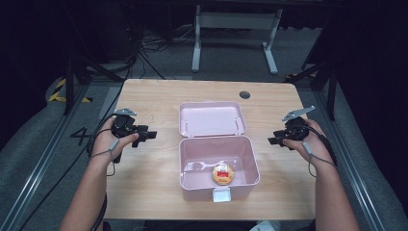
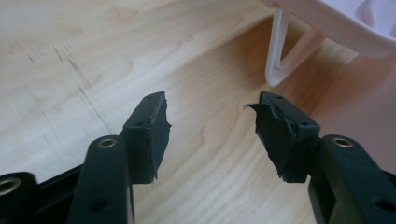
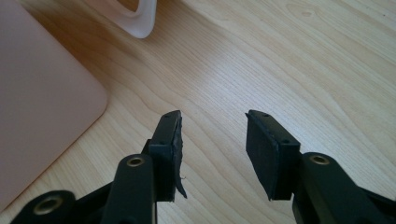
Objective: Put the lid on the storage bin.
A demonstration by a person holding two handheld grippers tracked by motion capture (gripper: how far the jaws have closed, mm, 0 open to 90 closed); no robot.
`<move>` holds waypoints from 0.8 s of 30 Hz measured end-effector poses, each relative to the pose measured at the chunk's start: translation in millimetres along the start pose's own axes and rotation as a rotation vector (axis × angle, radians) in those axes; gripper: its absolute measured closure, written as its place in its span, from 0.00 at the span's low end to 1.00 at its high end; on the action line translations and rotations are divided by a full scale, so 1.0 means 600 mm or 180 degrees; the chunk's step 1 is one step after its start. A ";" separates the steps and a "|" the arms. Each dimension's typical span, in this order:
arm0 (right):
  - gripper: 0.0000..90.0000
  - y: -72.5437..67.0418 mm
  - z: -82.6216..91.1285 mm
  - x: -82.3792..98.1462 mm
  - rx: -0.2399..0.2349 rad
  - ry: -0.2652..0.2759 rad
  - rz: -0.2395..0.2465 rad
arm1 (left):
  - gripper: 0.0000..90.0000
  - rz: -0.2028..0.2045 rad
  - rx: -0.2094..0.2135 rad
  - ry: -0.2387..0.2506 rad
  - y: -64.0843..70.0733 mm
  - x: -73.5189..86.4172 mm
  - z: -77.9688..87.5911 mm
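A pink plastic box [image 1: 187,161] stands open in the middle of the wooden table, its lid [image 1: 211,118] laid back flat behind it. Inside lie a round orange and red tin [image 1: 223,174] and a white spoon [image 1: 207,166]. My left gripper [image 1: 149,135] hovers left of the box, open and empty; its own view shows the jaws [image 2: 211,109] apart over bare wood near the lid's white handle [image 2: 280,51]. My right gripper [image 1: 273,141] hangs right of the box, open too, with only wood between its jaws [image 3: 214,122] and the pink box wall [image 3: 42,98] to their left.
A white latch [image 1: 221,195] juts from the box's front edge. A dark round hole [image 1: 245,94] marks the table's far right part. Cables and a white stand [image 1: 235,29] lie on the floor beyond the table.
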State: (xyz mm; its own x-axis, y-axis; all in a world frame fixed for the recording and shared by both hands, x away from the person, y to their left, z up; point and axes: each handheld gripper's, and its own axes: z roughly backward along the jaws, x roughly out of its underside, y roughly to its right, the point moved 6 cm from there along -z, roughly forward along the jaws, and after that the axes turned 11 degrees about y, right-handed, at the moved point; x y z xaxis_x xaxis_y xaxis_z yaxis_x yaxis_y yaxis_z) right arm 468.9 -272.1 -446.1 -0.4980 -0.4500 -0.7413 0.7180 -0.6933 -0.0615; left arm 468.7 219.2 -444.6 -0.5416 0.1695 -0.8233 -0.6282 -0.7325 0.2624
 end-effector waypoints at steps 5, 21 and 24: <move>0.63 0.000 0.004 0.002 0.0011 0.0024 0.0005 | 0.47 0.0210 0.0065 -0.0105 0.010 -0.010 -0.002; 0.62 -0.001 0.018 0.012 0.0063 0.0075 -0.0078 | 0.40 0.0083 0.0002 0.0173 0.025 -0.088 -0.026; 0.62 0.000 0.019 0.013 0.0067 0.0082 -0.0091 | 0.39 0.0050 -0.0017 0.0212 0.025 -0.103 -0.036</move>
State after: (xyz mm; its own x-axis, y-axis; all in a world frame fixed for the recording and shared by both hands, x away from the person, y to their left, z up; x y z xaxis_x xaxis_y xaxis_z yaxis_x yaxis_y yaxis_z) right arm 459.4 -282.0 -444.5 -0.5053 -0.4153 -0.7564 0.6931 -0.7175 -0.0691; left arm 504.8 183.3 -400.6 -0.5129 0.1139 -0.8508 -0.6169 -0.7382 0.2731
